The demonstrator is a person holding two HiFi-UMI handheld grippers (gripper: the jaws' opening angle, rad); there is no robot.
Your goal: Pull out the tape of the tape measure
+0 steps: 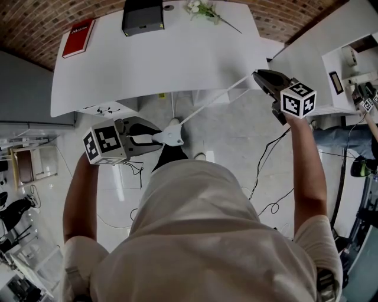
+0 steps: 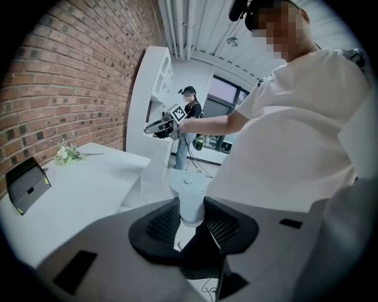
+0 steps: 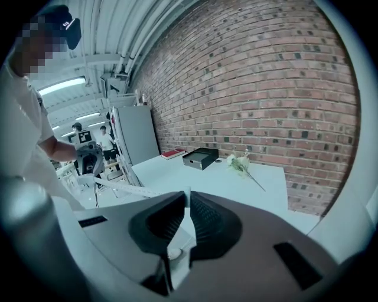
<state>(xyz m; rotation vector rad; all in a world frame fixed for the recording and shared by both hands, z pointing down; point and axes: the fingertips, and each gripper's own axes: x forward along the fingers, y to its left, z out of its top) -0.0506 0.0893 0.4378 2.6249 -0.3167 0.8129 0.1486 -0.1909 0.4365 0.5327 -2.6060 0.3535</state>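
**Tape drawn out in the air between two tools, clear of the table**

Head view. The left tool (image 1: 155,138) is clamped on the white tape measure (image 1: 169,137). It holds the tape measure in the air just in front of the person's chest, off the table (image 1: 177,65). The tape (image 1: 215,101) leaves the tape measure in a straight line, up and to the right. It ends at the right tool (image 1: 258,75), near the table's near right corner. On the table's far side lie a red book (image 1: 78,36), a black box (image 1: 142,16) and a sprig of flowers (image 1: 204,10), all well apart from the tape.

Left gripper view. Both pads press on the sides of the tape measure (image 2: 189,191), which stands upright between them. The right tool (image 2: 152,128) shows farther off, held out at arm's length. The table (image 2: 88,189) lies to the left, bearing the box and the flowers. A second person (image 2: 189,112) stands in the background.

Right gripper view. The jaws are drawn nearly together, with the thin end of the tape pinched edge-on between the pads. The tape (image 3: 118,190) leads away to the left, to the left tool (image 3: 90,159). Book, box and flowers lie on the table before a brick wall (image 3: 266,88).
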